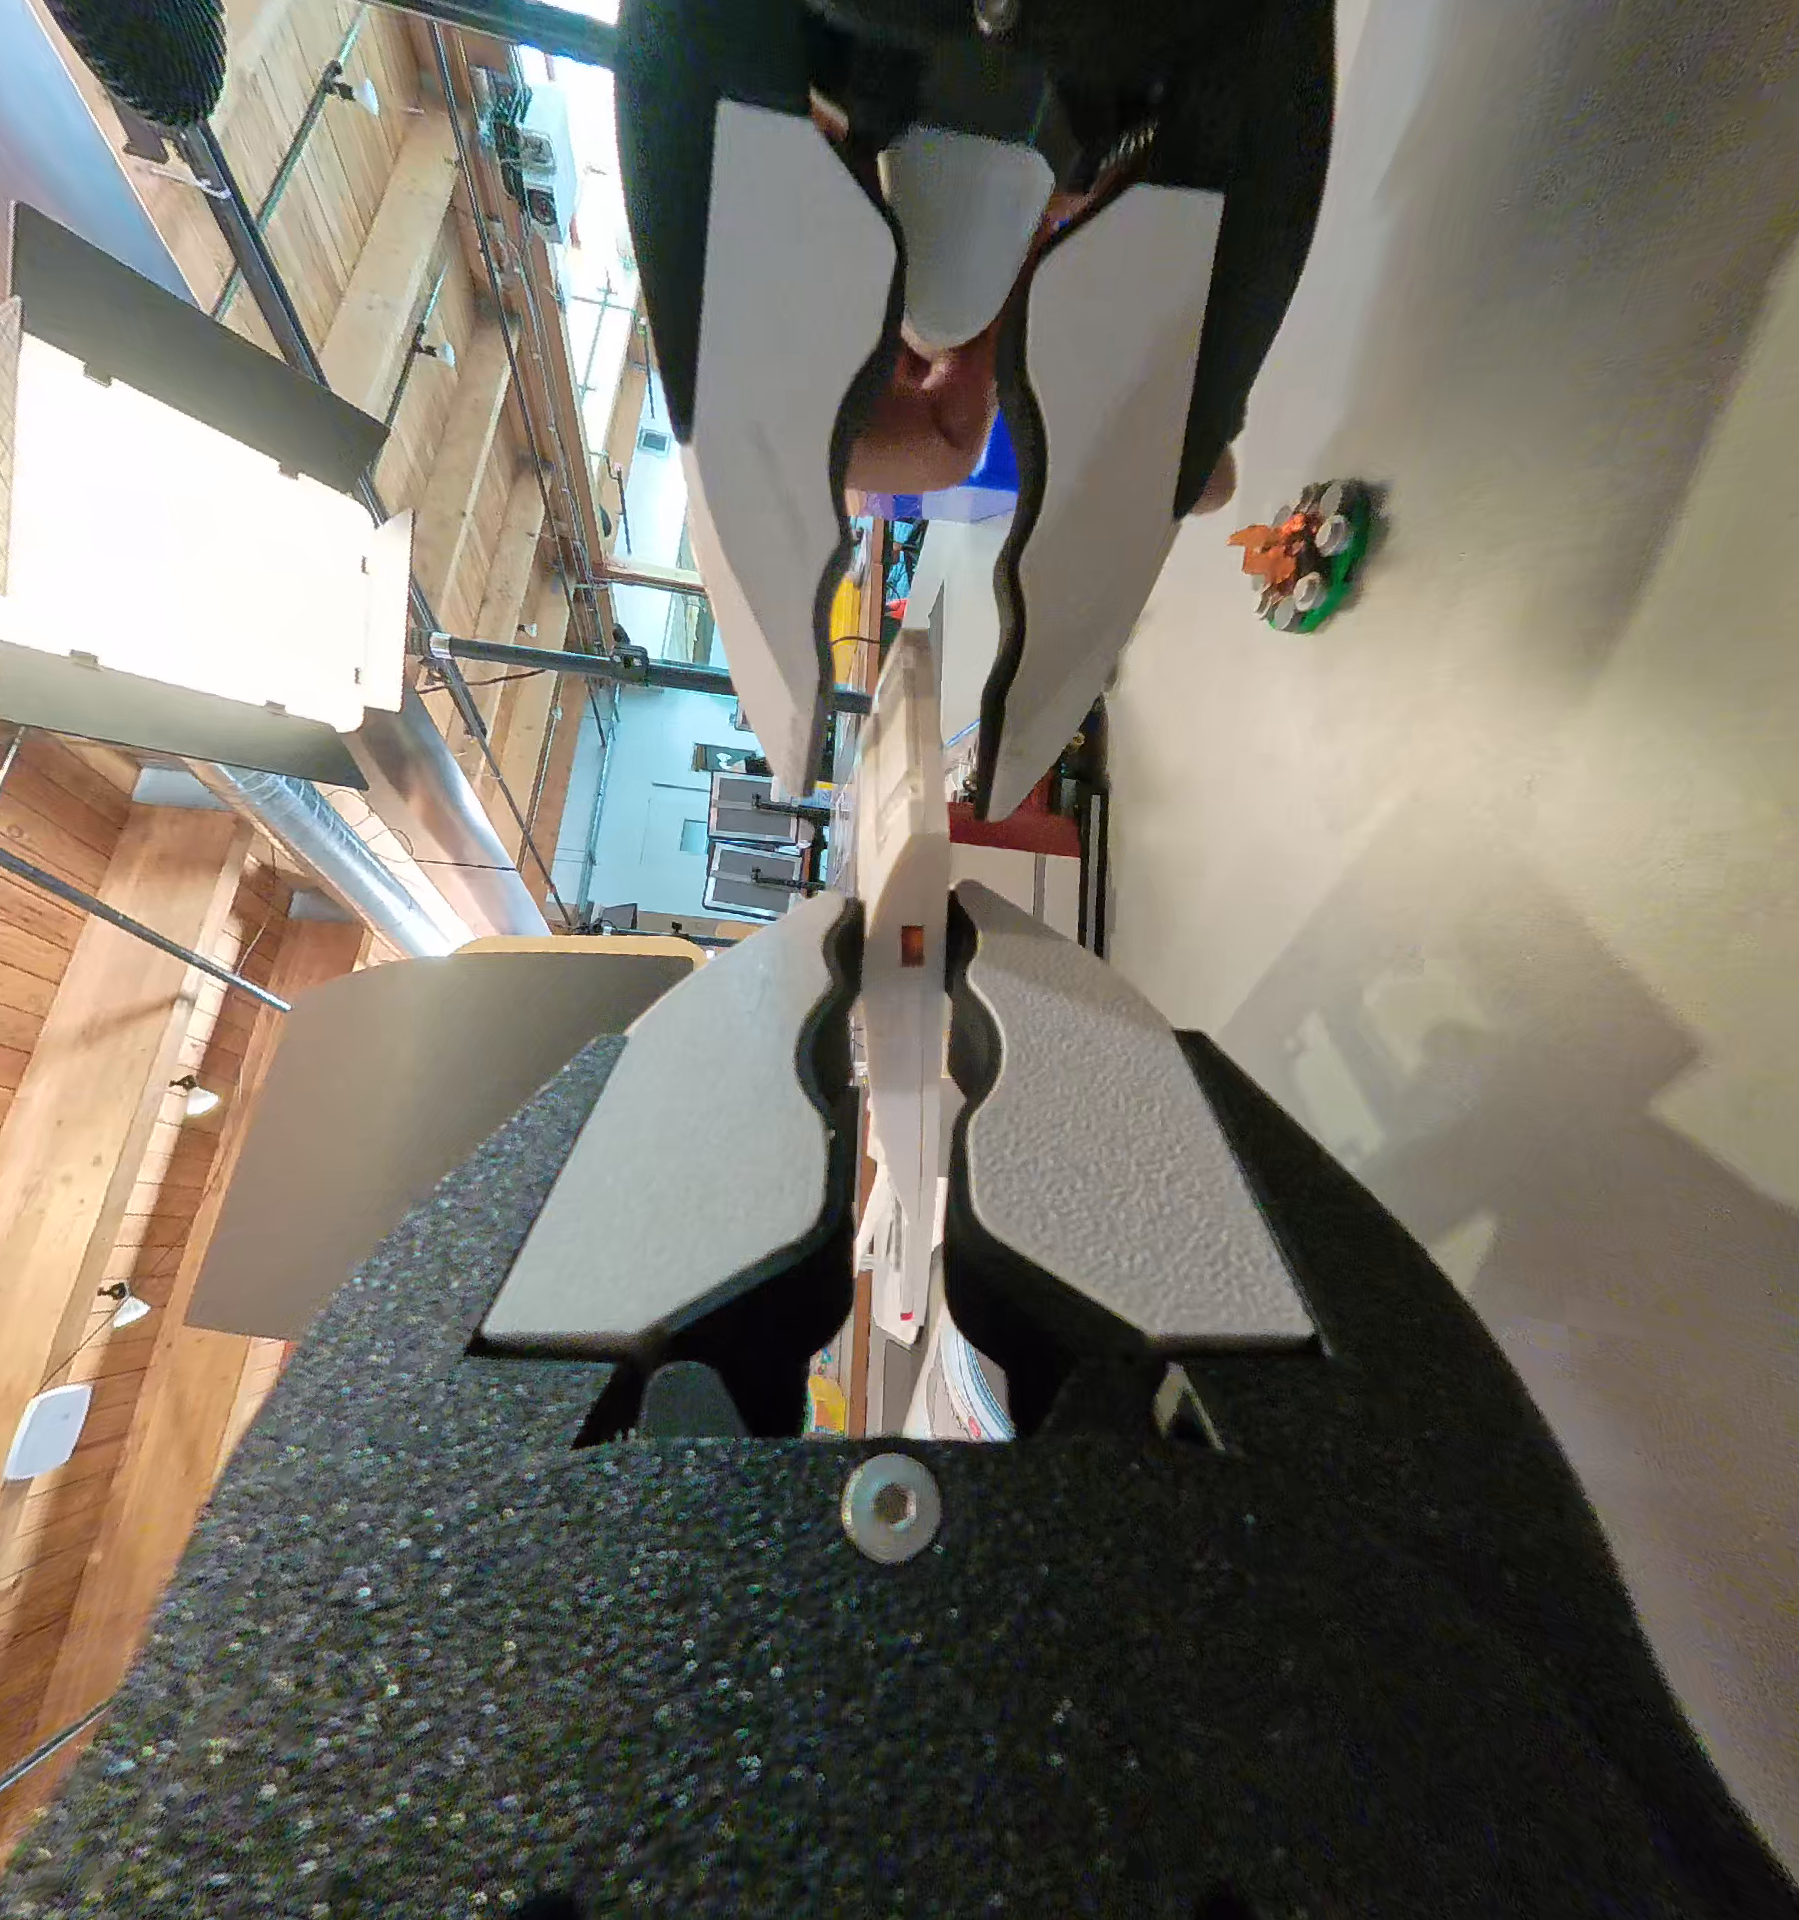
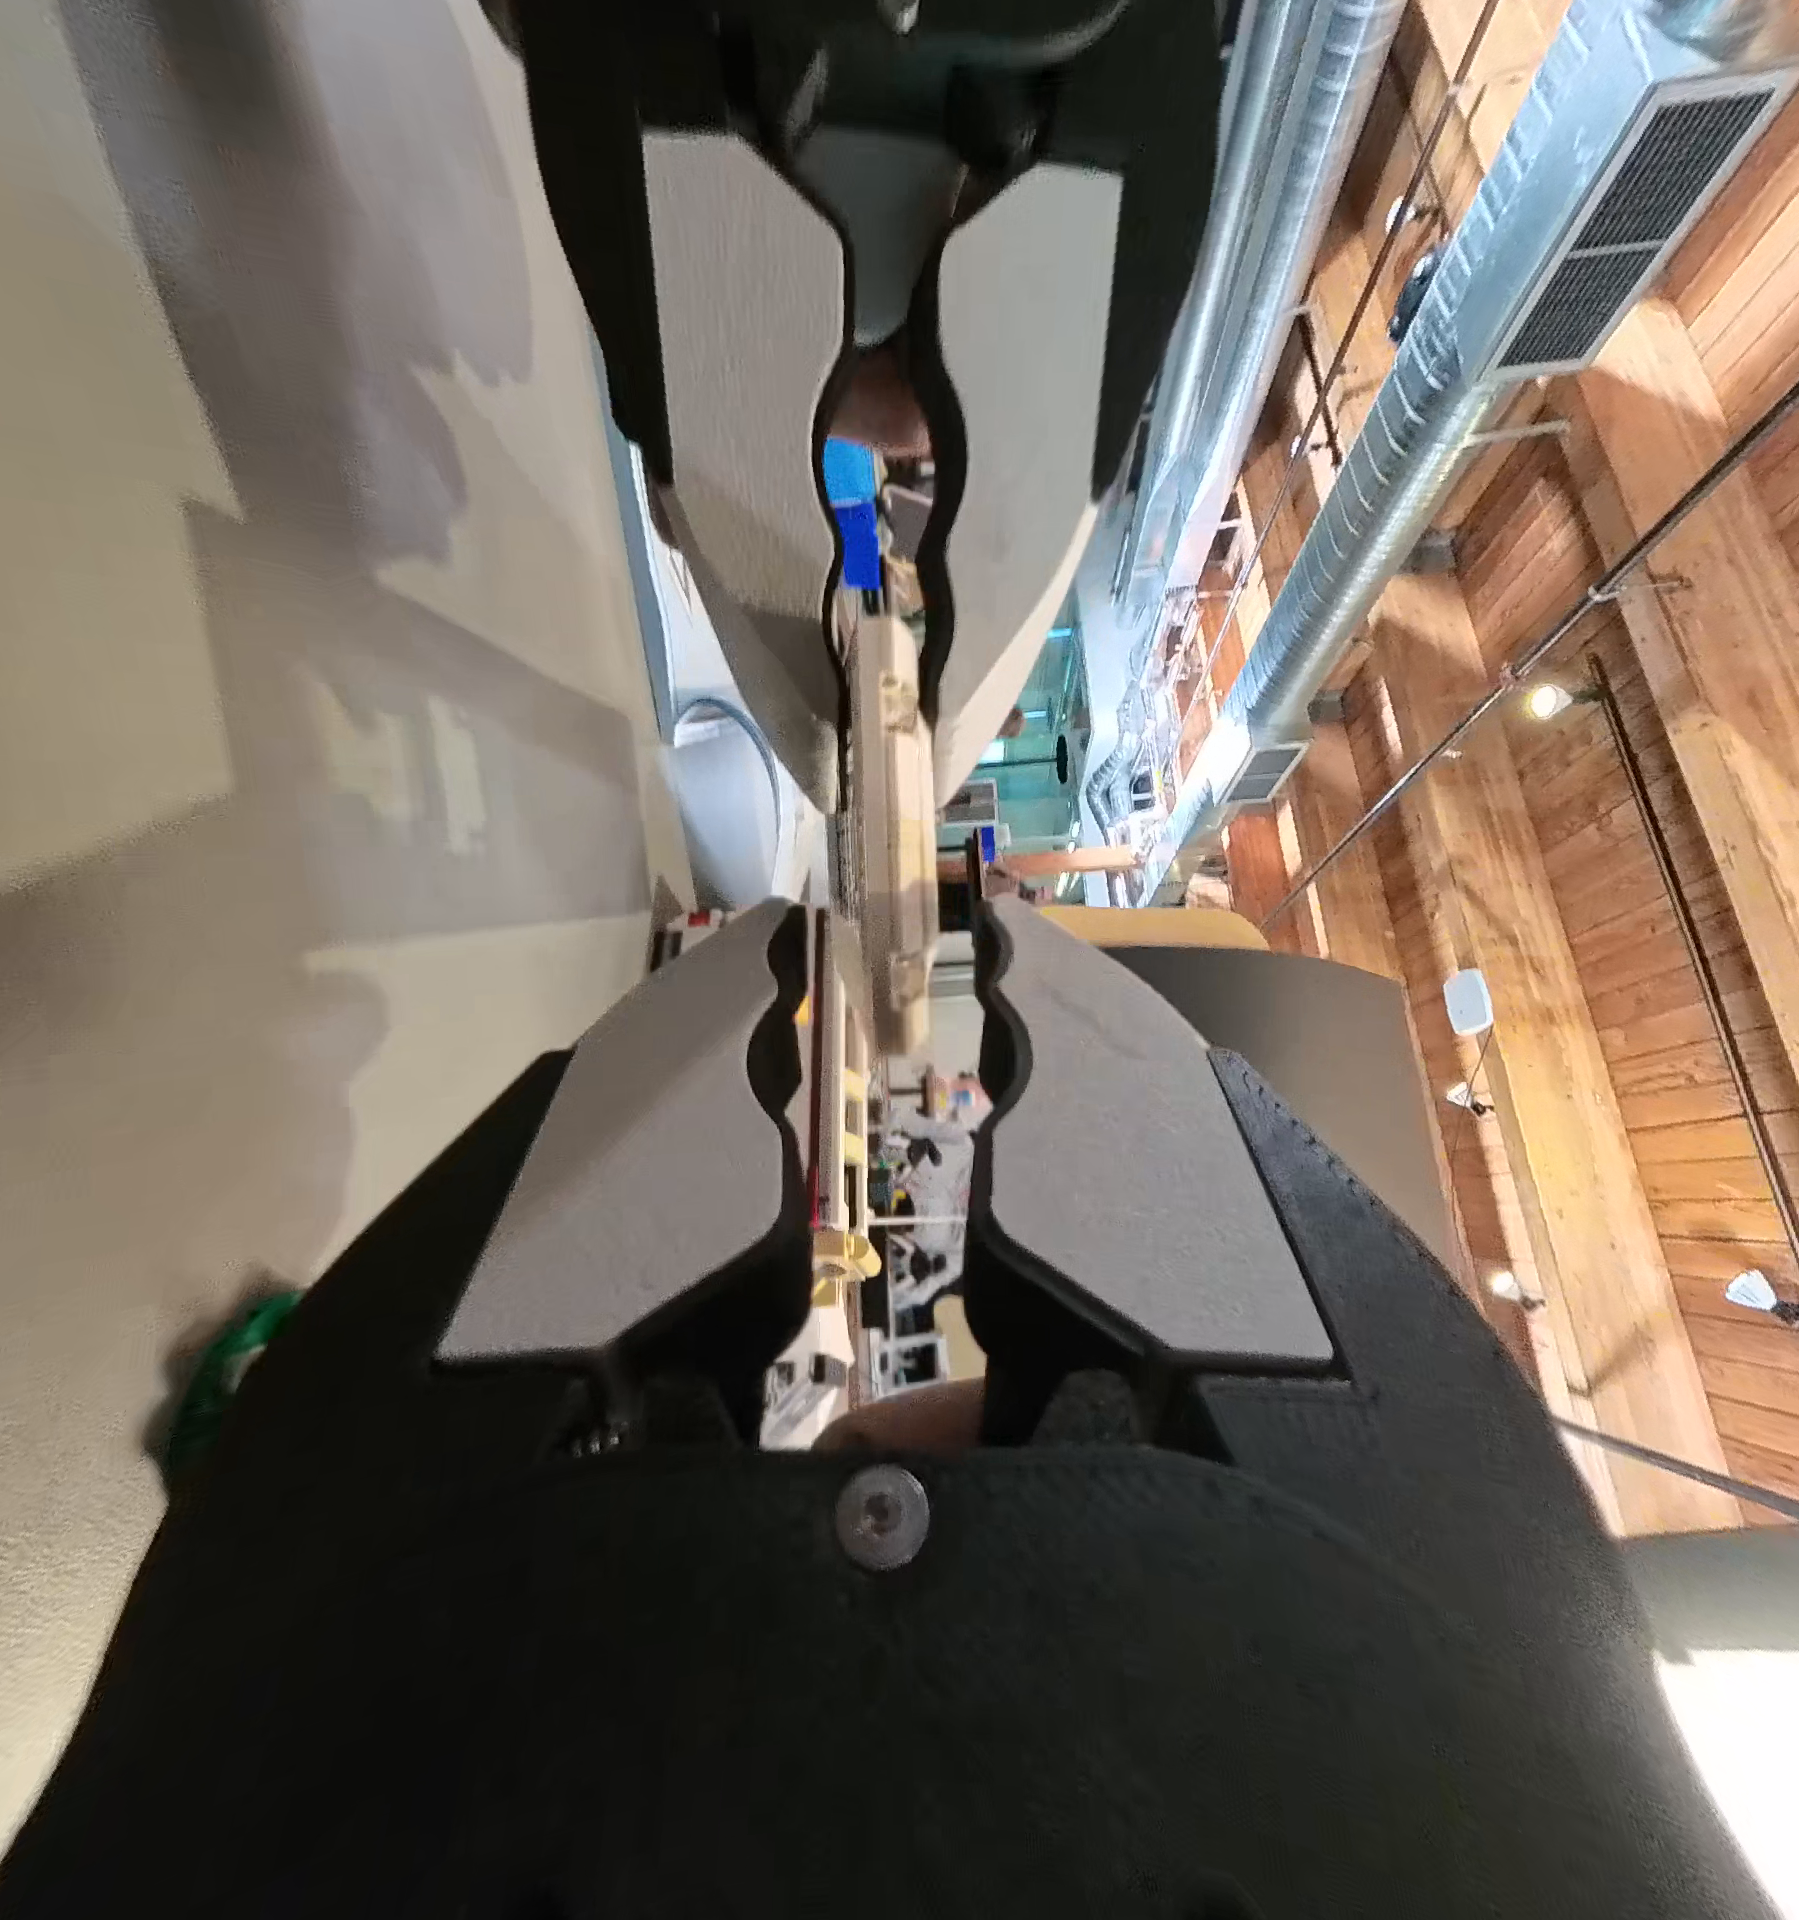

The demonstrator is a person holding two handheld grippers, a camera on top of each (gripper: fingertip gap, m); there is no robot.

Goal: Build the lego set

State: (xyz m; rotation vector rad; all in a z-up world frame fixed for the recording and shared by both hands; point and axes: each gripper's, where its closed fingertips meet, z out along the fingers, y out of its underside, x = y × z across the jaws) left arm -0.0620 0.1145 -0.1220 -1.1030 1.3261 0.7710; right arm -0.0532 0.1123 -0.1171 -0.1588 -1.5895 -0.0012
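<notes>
My left gripper point(image 1: 905, 930) is shut on a flat white plastic piece point(image 1: 910, 821) with a small orange window, and both pads press on its near end. The piece runs forward to my right gripper point(image 1: 900, 795), which faces mine with its fingers spread to either side of the far end. In the right wrist view, my right gripper point(image 2: 890, 920) is open. The cream-white piece point(image 2: 900, 831) stands between its pads with a gap on each side. The left gripper point(image 2: 887, 795) clamps the piece's other end. Both grippers are turned on their side next to the white table point(image 1: 1497, 779).
A green round plate with grey studs and an orange piece point(image 1: 1310, 561) lies on the table to the side; its green edge also shows in the right wrist view point(image 2: 230, 1371). A person's hand point(image 1: 916, 436) shows behind the right gripper. Wooden ceiling, ducts and lamps fill the background. The tips of both grippers are at nearly the same place.
</notes>
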